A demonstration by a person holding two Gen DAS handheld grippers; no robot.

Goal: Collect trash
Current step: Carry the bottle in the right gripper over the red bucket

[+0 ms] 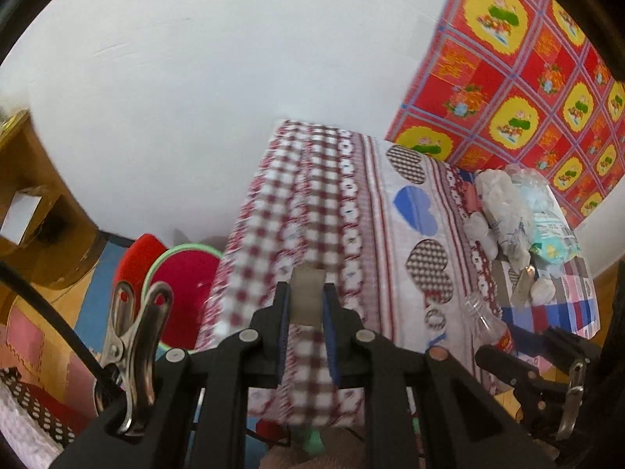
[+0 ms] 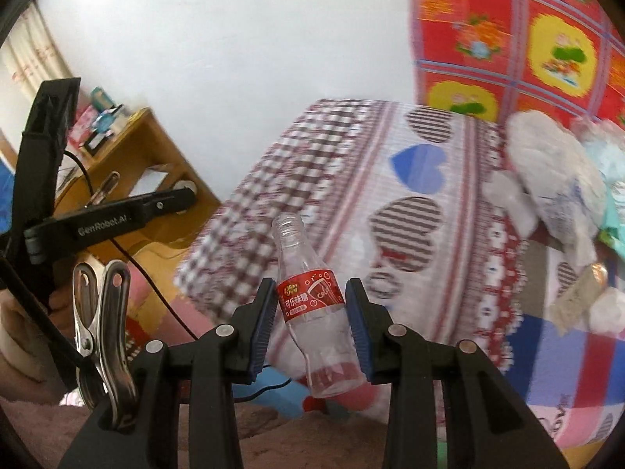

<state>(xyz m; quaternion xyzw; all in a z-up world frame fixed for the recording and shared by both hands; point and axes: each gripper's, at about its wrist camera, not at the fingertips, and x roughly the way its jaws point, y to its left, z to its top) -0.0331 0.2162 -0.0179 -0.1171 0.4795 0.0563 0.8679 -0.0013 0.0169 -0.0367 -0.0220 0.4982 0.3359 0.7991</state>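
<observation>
Our left claw [image 1: 306,305] is nearly closed, its blue pads pinching a small flat grey-brown scrap [image 1: 308,293], perhaps card or paper; we cannot tell exactly what it is. The scrap stands upright between the pads, lifted clear of the patterned cloth [image 1: 336,195] below, a sheet of red-and-white checks with blue and checked hearts.

Our right claw [image 2: 308,312] stands partly open and grips a clear plastic bottle [image 2: 316,308] with a red label. The pads press on the bottle at and just below the label; its open neck tilts up and to the left, and its base hangs down toward us. The left view also shows this bottle low on the right, beside the black frame of the right claw.

Far to the right on the cloth lies a heap of rubbish [image 1: 519,226]: crumpled white tissue, a pale blue-green wrapper and smaller bits near a brown scrap. The right view shows the same heap [image 2: 554,179], blurred, at its right edge.

Below the cloth on the left, down by the floor, sits a red basin with a green rim [image 1: 183,273]. Further left stands a wooden shelf [image 1: 31,195]. Behind everything is a white wall [image 1: 195,78], and a red-and-yellow patterned sheet [image 1: 527,70] hangs at the far right.
</observation>
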